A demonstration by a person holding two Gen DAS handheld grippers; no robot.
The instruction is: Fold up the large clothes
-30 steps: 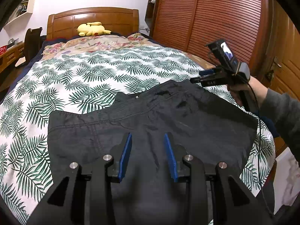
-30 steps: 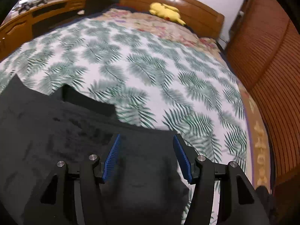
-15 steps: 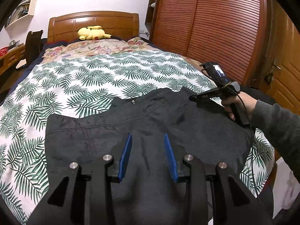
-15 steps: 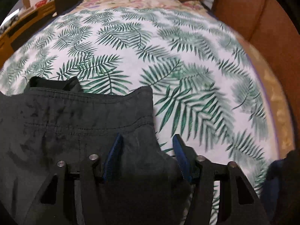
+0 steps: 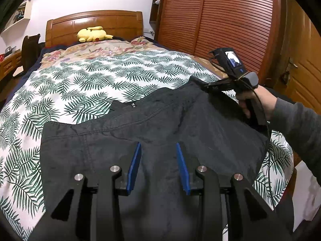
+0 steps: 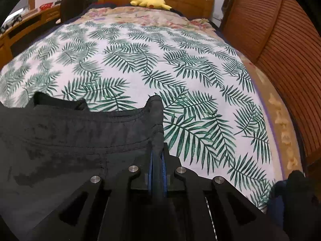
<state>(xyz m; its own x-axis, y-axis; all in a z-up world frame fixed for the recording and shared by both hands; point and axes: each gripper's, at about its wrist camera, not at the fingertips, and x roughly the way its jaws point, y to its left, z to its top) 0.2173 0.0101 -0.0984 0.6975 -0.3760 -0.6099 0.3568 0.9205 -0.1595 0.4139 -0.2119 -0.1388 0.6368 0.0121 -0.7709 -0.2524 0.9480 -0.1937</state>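
Now right gripper (image 6: 157, 158) jaws are closing on black trousers' (image 6: 80, 140) waistband corner.

A home bedroom: ahead of the tongs, a bed (image 5: 100, 80) with wooden headboard (image 5: 94, 23); louvred wardrobe doors (image 5: 216, 26) to their right.

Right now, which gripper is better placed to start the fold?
Right. The right gripper is closing on the waistband corner of the black trousers; the left gripper hangs open above mid-fabric.
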